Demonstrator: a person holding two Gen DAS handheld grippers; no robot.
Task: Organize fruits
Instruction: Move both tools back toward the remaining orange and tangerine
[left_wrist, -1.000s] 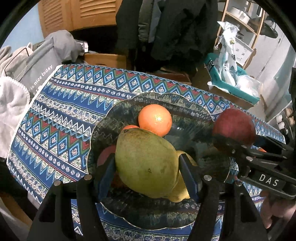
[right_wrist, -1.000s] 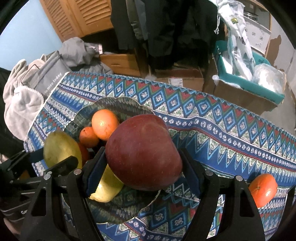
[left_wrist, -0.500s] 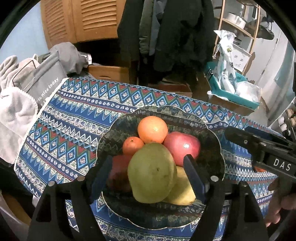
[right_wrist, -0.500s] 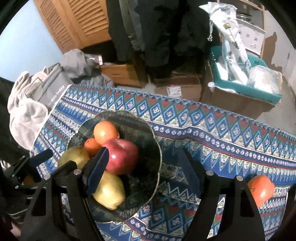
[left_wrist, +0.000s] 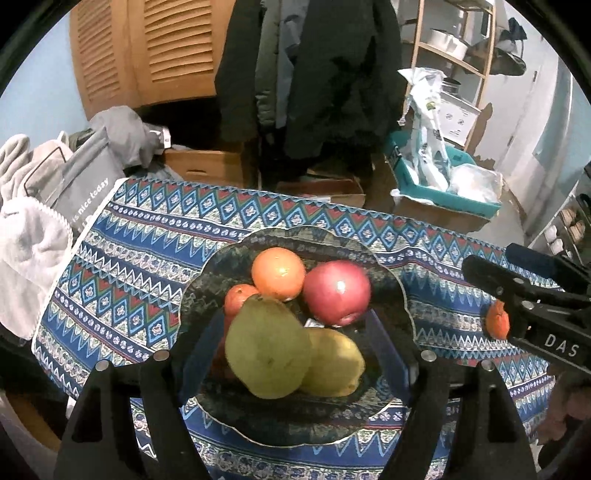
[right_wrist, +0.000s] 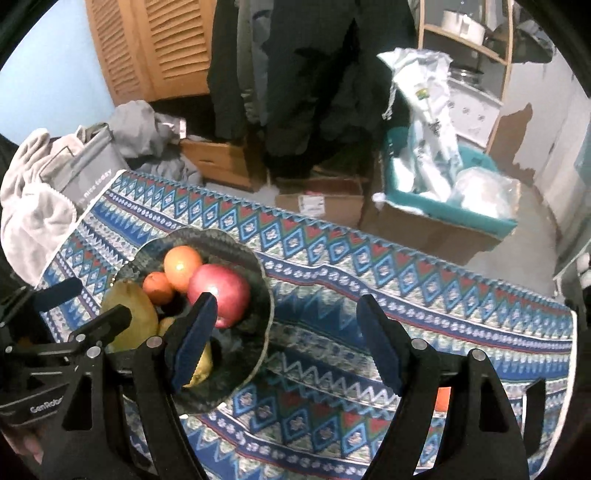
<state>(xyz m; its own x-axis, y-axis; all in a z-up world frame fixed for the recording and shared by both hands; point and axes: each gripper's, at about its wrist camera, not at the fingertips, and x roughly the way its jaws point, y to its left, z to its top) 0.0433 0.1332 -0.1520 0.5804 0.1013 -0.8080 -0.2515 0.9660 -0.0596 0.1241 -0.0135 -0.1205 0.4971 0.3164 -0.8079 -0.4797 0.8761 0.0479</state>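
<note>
Both hand-held grippers spread, empty: left (left_wrist: 291, 354) over bowl (left_wrist: 207, 284) of fruit, right (right_wrist: 284, 339) beside it

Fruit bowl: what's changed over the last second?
The right tool let go of the red apple, now in the bowl. The left tool released the green mango. Both pulled back open. One orange fruit stays on the cloth.

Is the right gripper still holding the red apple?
No: in the right wrist view the right gripper stands open and empty, and the red apple lies in the glass bowl beside the orange.
</note>
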